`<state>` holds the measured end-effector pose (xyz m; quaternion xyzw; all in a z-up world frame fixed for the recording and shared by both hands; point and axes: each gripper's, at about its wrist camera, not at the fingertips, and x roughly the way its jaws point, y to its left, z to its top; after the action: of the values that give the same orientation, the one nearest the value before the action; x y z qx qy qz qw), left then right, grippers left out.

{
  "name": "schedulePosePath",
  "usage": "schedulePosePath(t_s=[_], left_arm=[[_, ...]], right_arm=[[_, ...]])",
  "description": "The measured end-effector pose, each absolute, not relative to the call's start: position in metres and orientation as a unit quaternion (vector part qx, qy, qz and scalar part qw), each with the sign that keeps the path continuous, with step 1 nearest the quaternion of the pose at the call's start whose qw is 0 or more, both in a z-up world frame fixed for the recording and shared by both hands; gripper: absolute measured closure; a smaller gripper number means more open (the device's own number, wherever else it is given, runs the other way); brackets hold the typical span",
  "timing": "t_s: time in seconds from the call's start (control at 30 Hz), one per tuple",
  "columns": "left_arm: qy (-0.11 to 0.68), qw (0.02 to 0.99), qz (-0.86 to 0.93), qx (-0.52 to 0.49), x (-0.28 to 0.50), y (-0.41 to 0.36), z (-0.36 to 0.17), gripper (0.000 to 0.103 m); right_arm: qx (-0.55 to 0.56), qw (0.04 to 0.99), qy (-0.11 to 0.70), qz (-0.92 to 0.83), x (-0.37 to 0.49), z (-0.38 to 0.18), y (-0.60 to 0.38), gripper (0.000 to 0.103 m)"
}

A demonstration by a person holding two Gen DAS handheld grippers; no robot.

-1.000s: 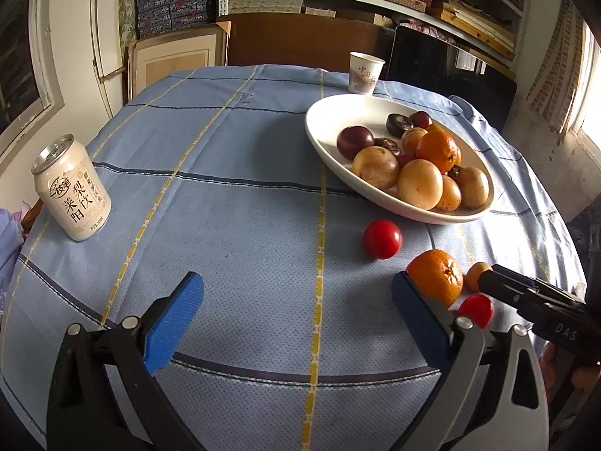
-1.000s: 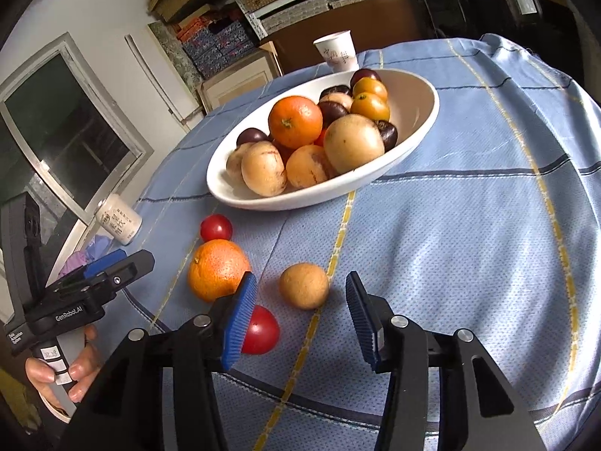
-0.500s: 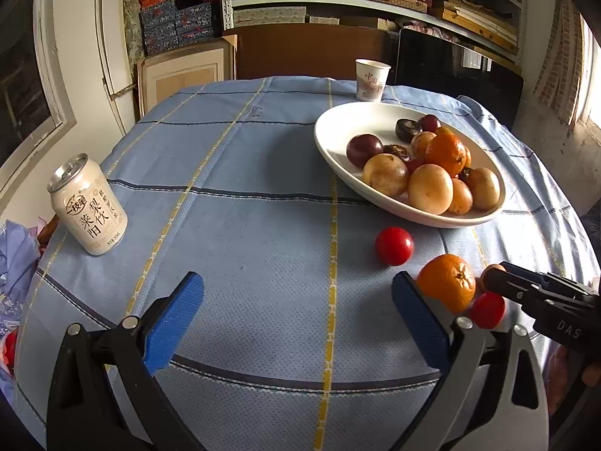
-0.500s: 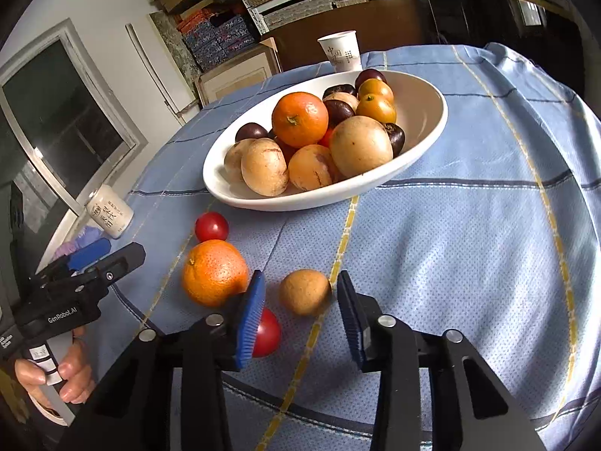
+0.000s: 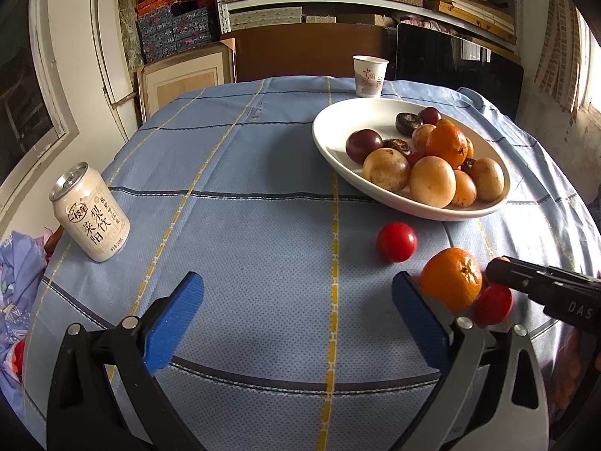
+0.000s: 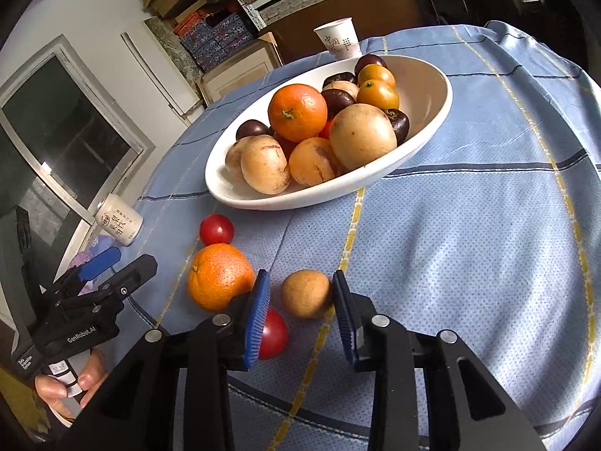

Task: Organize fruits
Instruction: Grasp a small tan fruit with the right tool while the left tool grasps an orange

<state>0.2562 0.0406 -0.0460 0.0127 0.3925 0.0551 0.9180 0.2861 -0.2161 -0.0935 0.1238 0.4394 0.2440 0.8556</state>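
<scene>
Between right tool (image 6: 300, 319) pads — tan fruit (image 6: 306, 293), gripped

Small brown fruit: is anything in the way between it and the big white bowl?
No, nothing visible. Only bare blue cloth lies between the small brown fruit and the white bowl.

1. Soft daylight enters from a window (image 5: 589, 71) at the right edge, blown out white.
2. Fruit cast faint shadows.
3. Fisheye bends the edges; corners are black.
4. Focus sharp throughout.
</scene>
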Motion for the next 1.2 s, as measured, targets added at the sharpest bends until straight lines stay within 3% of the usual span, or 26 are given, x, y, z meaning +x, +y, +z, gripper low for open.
schedulePosePath(t_s=[0.43,0.5,0.73,1.2], left_arm=[[0.357,0.93,-0.077,0.052,0.236,0.002,-0.038,0.007],[0.352,0.929,-0.089,0.079,0.233,-0.01,-0.041,0.022],[0.391,0.911,-0.117,0.064,0.248,-0.018,-0.055,0.048],[0.402,0.901,-0.158,0.039,0.258,-0.029,-0.061,0.048]], right_arm=[[0.169,0.862,0.41,0.246,0.276,-0.071,-0.245,0.075],[0.178,0.858,0.411,0.251,0.276,-0.07,-0.248,0.075],[0.208,0.85,0.408,0.26,0.274,-0.066,-0.254,0.075],[0.229,0.844,0.404,0.267,0.273,-0.063,-0.26,0.075]])
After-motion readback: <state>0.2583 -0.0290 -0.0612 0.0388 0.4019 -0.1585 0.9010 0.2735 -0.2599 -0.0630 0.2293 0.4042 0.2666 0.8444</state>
